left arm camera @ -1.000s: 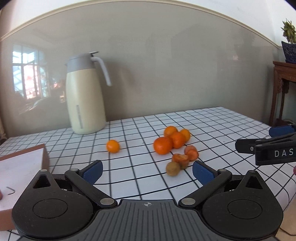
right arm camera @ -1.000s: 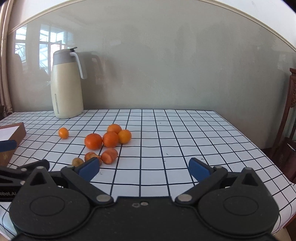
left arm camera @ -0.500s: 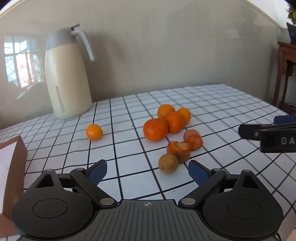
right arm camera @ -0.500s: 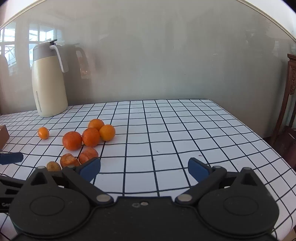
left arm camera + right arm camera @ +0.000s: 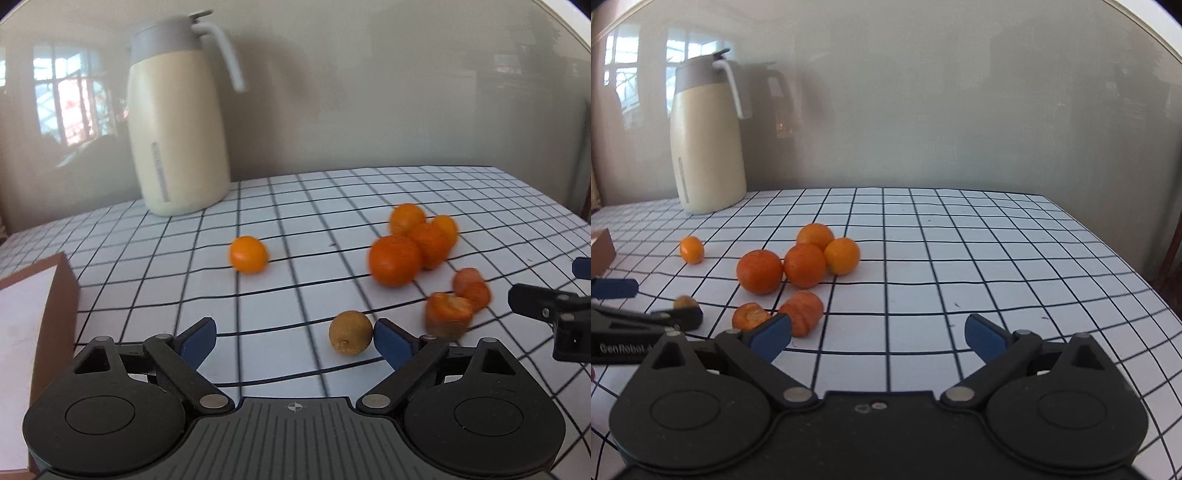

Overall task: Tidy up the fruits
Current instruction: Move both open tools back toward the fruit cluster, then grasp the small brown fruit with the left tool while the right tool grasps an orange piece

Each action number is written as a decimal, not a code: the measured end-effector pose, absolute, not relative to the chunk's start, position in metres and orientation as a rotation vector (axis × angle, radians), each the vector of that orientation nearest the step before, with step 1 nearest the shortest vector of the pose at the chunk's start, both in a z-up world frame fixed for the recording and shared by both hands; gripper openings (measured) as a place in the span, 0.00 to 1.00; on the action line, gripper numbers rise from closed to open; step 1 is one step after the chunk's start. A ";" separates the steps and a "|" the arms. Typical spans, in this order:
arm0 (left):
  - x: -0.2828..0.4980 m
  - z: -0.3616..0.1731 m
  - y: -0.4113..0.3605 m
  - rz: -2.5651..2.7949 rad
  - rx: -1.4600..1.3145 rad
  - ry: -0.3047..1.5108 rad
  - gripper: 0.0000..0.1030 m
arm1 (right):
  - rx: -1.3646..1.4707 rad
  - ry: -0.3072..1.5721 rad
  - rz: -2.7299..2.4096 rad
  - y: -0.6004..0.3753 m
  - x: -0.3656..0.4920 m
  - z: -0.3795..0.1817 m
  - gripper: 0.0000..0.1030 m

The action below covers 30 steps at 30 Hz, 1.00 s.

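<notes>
Several oranges lie on the checked tablecloth: a cluster (image 5: 395,260) (image 5: 804,265), one lone small orange (image 5: 248,254) (image 5: 691,249), and some peeled or cut orange pieces (image 5: 448,310) (image 5: 801,312). A small brown round fruit (image 5: 350,332) (image 5: 685,302) lies just inside the right fingertip of my left gripper (image 5: 295,338), which is open and empty. My right gripper (image 5: 878,336) is open and empty, its left fingertip close to the cut pieces. The right gripper's fingers (image 5: 546,301) show at the right edge of the left wrist view.
A cream thermos jug (image 5: 177,122) (image 5: 705,136) stands at the back left by the grey wall. A brown box (image 5: 33,332) (image 5: 602,249) sits at the left. The table's right edge (image 5: 1137,266) drops off near a wooden chair.
Both grippers have moved forward and lower toward the fruit. The brown fruit now lies beside the left gripper's right fingertip. Both stay open.
</notes>
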<state>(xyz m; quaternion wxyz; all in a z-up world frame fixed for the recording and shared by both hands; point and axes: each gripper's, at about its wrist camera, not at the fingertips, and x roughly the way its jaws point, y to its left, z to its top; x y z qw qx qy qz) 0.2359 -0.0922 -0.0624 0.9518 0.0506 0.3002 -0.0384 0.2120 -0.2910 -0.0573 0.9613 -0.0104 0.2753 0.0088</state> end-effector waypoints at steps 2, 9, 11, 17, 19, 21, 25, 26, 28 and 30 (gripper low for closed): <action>0.239 -0.063 -0.081 -0.079 0.065 0.628 0.89 | -0.042 0.577 0.026 -0.284 0.221 -0.059 0.86; 0.245 -0.065 -0.072 -0.090 0.039 0.644 0.76 | -0.042 0.617 0.056 -0.270 0.239 -0.061 0.71; 0.247 -0.066 -0.070 -0.082 0.038 0.646 0.75 | -0.039 0.625 0.064 -0.268 0.243 -0.063 0.67; 0.245 -0.065 -0.070 -0.082 0.057 0.647 0.69 | -0.030 0.651 0.105 -0.265 0.250 -0.065 0.50; 0.243 -0.065 -0.072 -0.088 0.062 0.642 0.64 | -0.033 0.655 0.110 -0.265 0.251 -0.066 0.34; 0.242 -0.064 -0.073 -0.095 0.063 0.638 0.54 | -0.022 0.651 0.110 -0.266 0.251 -0.065 0.17; 0.240 -0.063 -0.075 -0.113 0.063 0.628 0.32 | 0.004 0.655 0.111 -0.270 0.250 -0.064 0.16; 0.239 -0.063 -0.075 -0.116 0.064 0.627 0.25 | 0.006 0.655 0.110 -0.271 0.249 -0.064 0.16; 0.239 -0.063 -0.076 -0.118 0.063 0.625 0.25 | 0.009 0.651 0.104 -0.272 0.246 -0.063 0.16; 0.236 -0.062 -0.075 -0.117 0.060 0.609 0.25 | 0.012 0.648 0.099 -0.274 0.244 -0.062 0.16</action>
